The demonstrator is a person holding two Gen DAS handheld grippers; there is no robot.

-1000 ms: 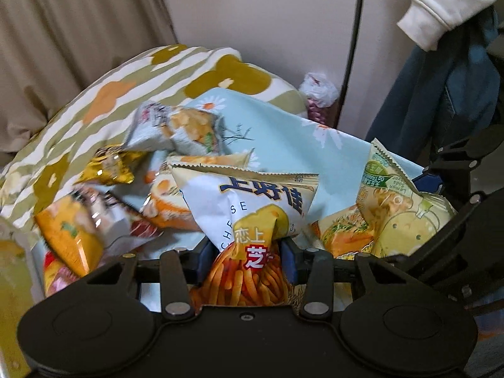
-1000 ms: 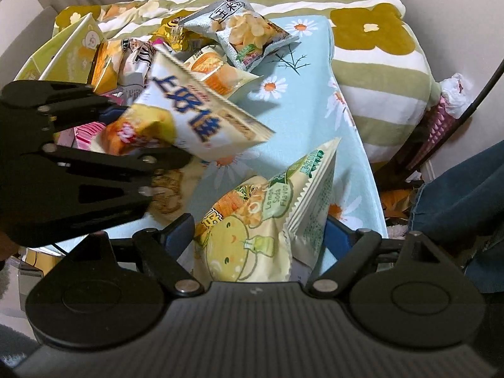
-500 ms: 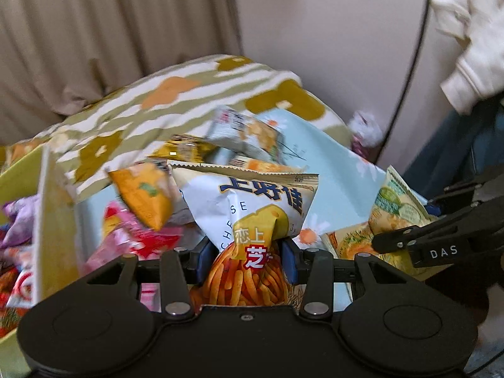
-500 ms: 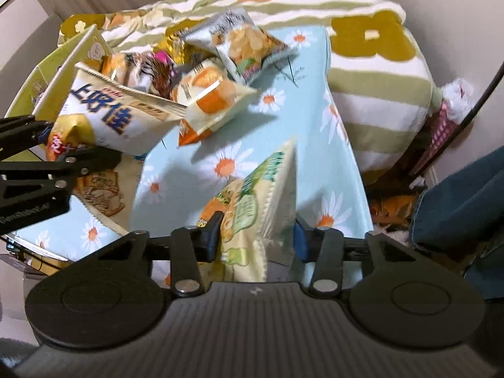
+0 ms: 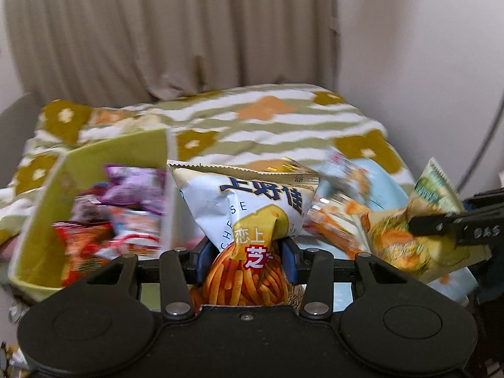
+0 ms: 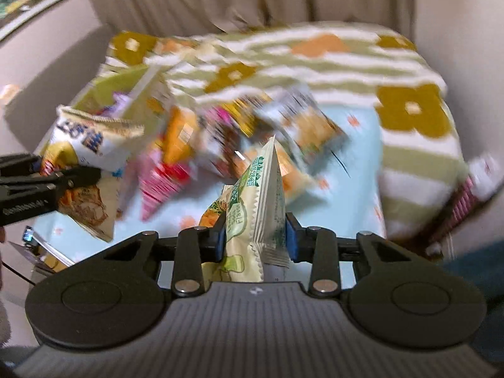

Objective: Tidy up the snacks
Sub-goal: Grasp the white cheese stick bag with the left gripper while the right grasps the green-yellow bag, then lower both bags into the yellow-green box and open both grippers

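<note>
The cheese-stick bag (image 5: 252,211), white with orange sticks printed low on it, hangs pinched at its lower half in the left tongs (image 5: 244,258), just beside the green box (image 5: 94,160) of snacks at the bed's left edge. The lemon-flavour bag (image 6: 258,208) stands on edge in the right tongs (image 6: 255,236), whose jaws have just closed on it. Both look light, puffy and crinkly, likely slippery; gripping a crimped seam should hold better. Loose packets (image 6: 302,126) lie mid-bed on the daisy cloth (image 6: 356,170).
</note>
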